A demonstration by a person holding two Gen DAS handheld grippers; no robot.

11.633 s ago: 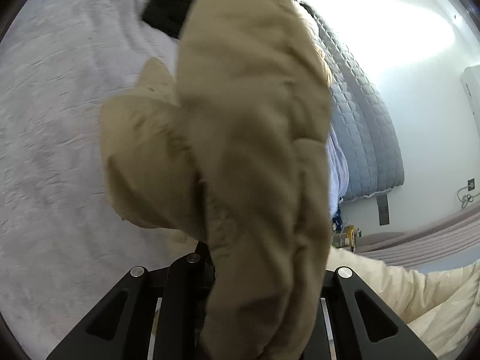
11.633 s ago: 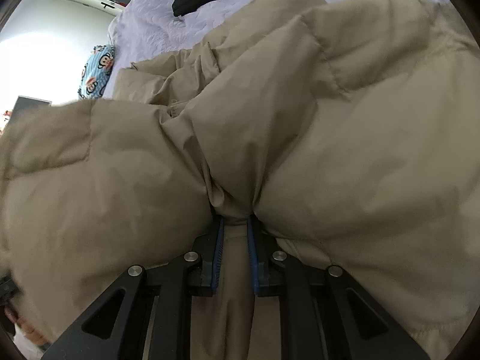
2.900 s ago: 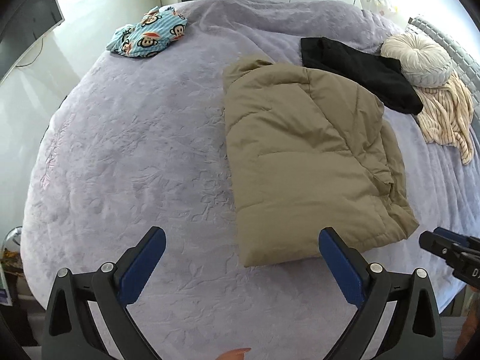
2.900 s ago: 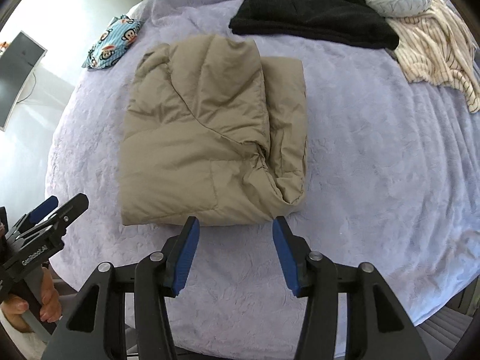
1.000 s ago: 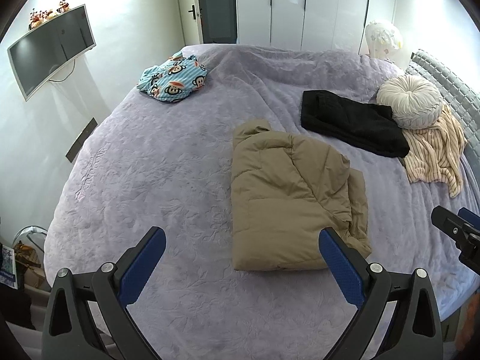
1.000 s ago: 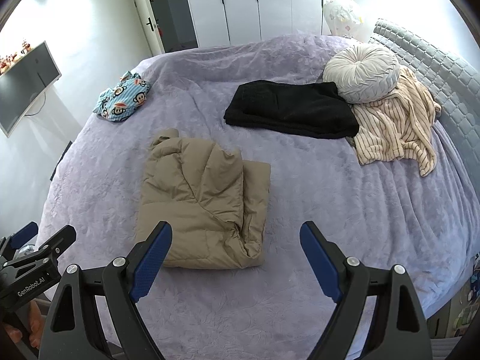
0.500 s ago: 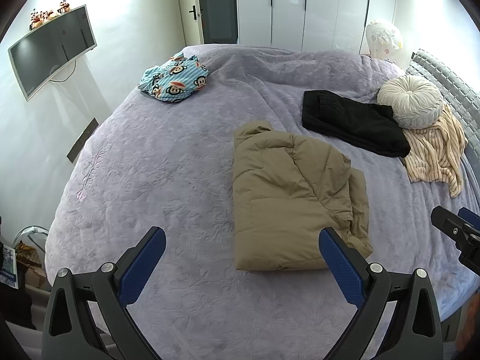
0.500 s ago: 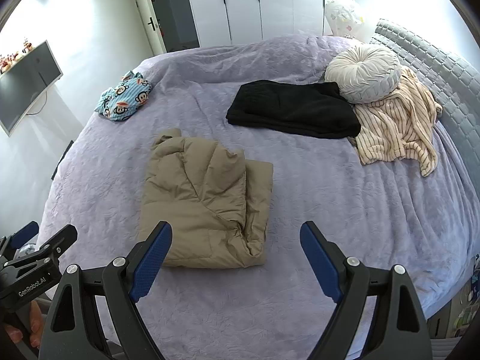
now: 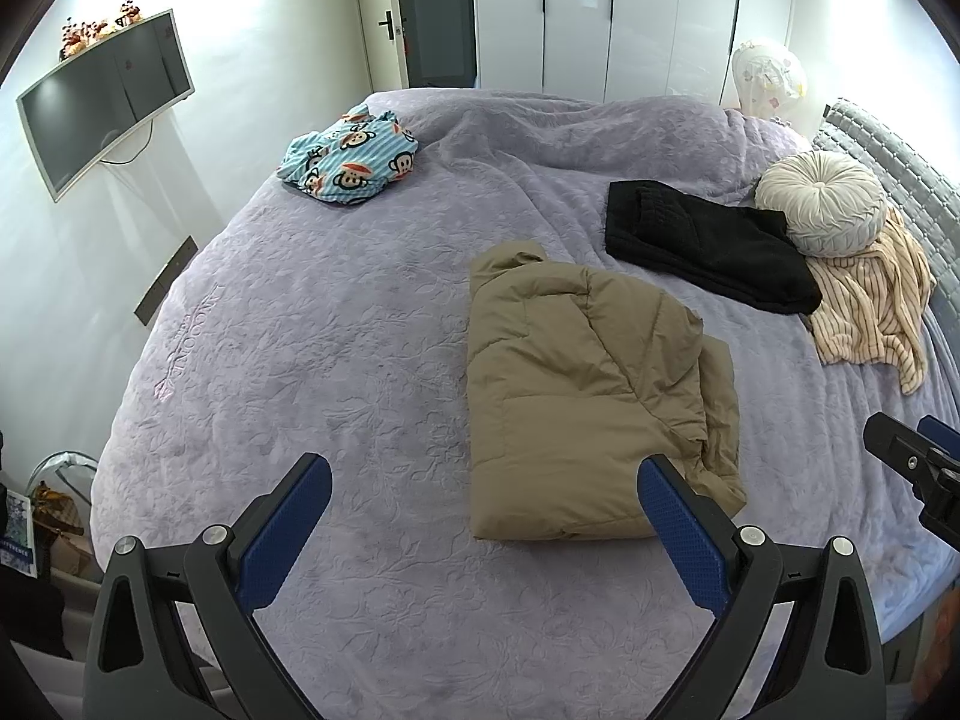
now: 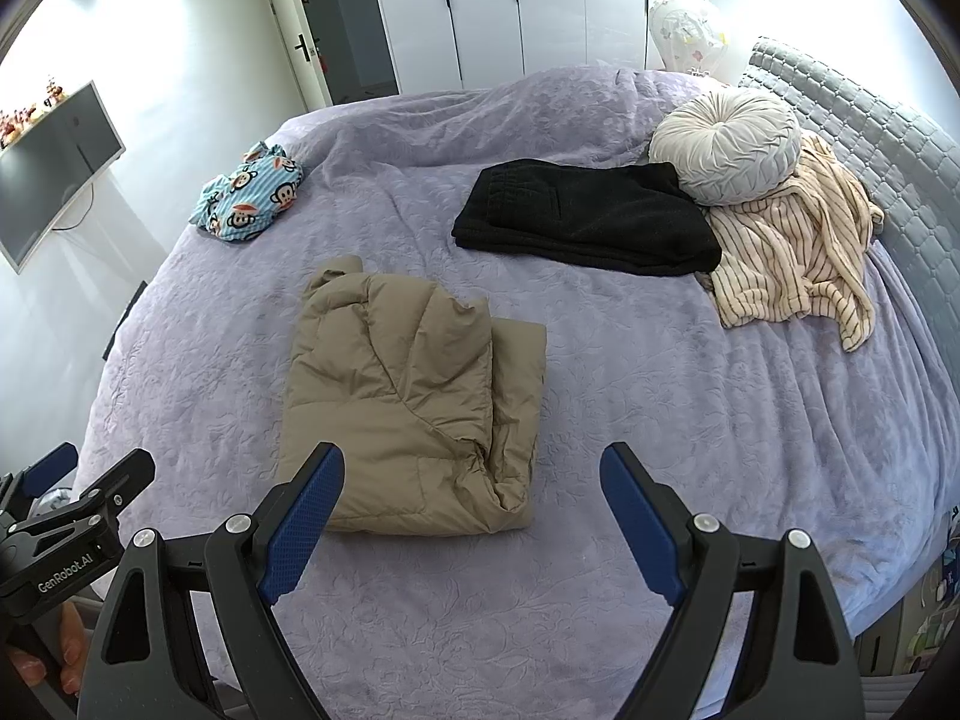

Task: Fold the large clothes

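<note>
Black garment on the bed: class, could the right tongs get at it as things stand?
Probably yes: the right tongs stand open and empty, and bare bedspread leads to the black garment; only the round cushion overlaps its far corner.

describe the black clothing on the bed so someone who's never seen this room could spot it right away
On the lavender bedspread, look toward the quilted grey headboard. The flat black folded garment lies beside the round pleated grey cushion, overlapping the cream striped robe. It is the bed's only dark item.

Round cushion (image 10: 726, 144) touching striped blanket (image 10: 792, 252), wall-mounted TV (image 9: 102, 102), white wardrobe (image 9: 606, 18)
</note>
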